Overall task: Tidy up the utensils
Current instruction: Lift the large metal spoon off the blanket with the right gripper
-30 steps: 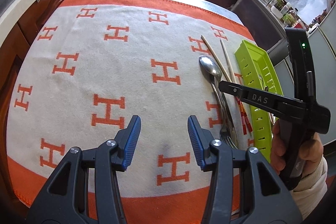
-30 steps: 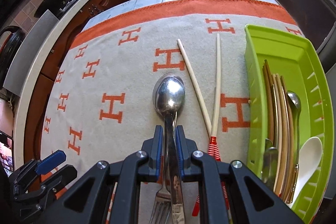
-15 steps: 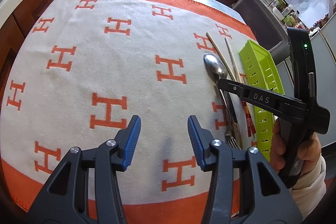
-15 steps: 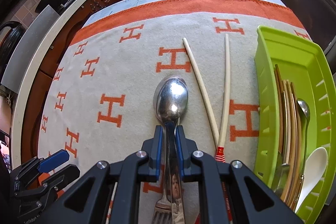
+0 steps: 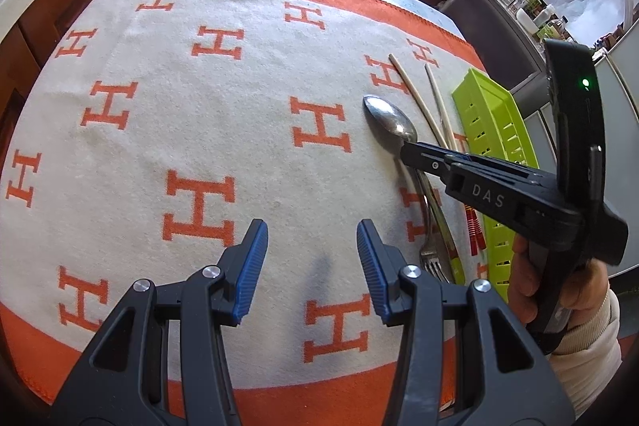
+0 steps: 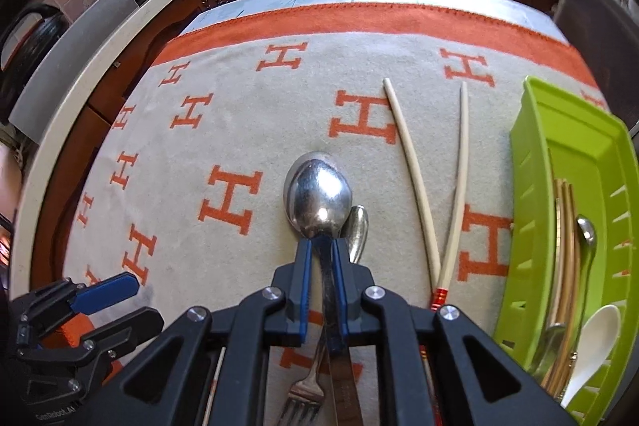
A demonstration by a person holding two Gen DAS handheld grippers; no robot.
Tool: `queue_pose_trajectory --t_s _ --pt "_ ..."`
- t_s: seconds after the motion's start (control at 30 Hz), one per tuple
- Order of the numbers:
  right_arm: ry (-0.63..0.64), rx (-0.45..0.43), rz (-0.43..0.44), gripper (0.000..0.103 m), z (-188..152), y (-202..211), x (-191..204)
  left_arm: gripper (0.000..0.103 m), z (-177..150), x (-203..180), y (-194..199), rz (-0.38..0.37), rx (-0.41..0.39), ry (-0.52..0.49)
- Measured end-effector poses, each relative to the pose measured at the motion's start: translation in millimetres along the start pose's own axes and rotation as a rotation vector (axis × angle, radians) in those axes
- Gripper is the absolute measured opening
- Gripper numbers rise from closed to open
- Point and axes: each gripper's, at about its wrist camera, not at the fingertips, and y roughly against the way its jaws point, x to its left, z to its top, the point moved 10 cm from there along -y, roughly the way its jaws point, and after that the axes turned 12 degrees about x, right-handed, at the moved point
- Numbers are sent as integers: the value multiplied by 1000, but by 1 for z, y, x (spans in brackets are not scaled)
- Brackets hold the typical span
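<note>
A: Right gripper (image 6: 321, 258) is clamped on the spoon (image 6: 318, 195), neck just below the bowl. Spoon sits left of the tray (image 6: 531, 130), with the chopsticks (image 6: 411, 178) between the two. The bowl looks slightly raised off the cloth (image 6: 239, 130), can't say for sure.

B: Left side?

A: Left gripper (image 5: 311, 258) hangs wide apart and empty over bare cloth, well left of the tray. Out of the way.

B: Risks?

A: Three. The fork (image 6: 305, 394) and what looks like a knife (image 6: 343, 394) lie under the spoon handle, so the handle could drag them along, and a second handle tip (image 6: 356, 230) sits right beside the pads. The grip is on a thin, polished neck and the bowl end is heavy, so the spoon may pivot or slip. On the way to the tray the bowl passes over the chopsticks and could knock them.

B: Tray state?

A: Already holds brown chopsticks (image 6: 563, 266), a metal spoon (image 6: 587, 230) and a white spoon (image 6: 595, 342). There's room, but lower it lengthwise or it will bridge the wall.

B: Spoon condition?

A: Steel, shiny, bowl facing up with glare on it. Looks clean, no bend visible.
</note>
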Motion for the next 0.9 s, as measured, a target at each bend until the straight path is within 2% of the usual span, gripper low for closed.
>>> queue_pose_trajectory --t_s 0.23,0.47,0.53,0.6,0.73,0.9 --pt "-63 85 179 13 7 -9 -2 43 0 -3 -2 -7 5 -2" --pt "-53 112 226 13 10 -12 2 43 2 -4 -5 -16 15 -3" --pt "-31 109 213 11 10 -11 3 43 2 -4 -6 -16 17 -4" --pt "9 85 146 7 9 -10 5 43 2 -5 -6 -14 17 -6" --pt "74 27 15 6 2 -6 9 43 5 -4 -5 -11 10 -6" --pt "70 -39 19 6 -10 8 9 43 6 -6 -3 -7 10 -8"
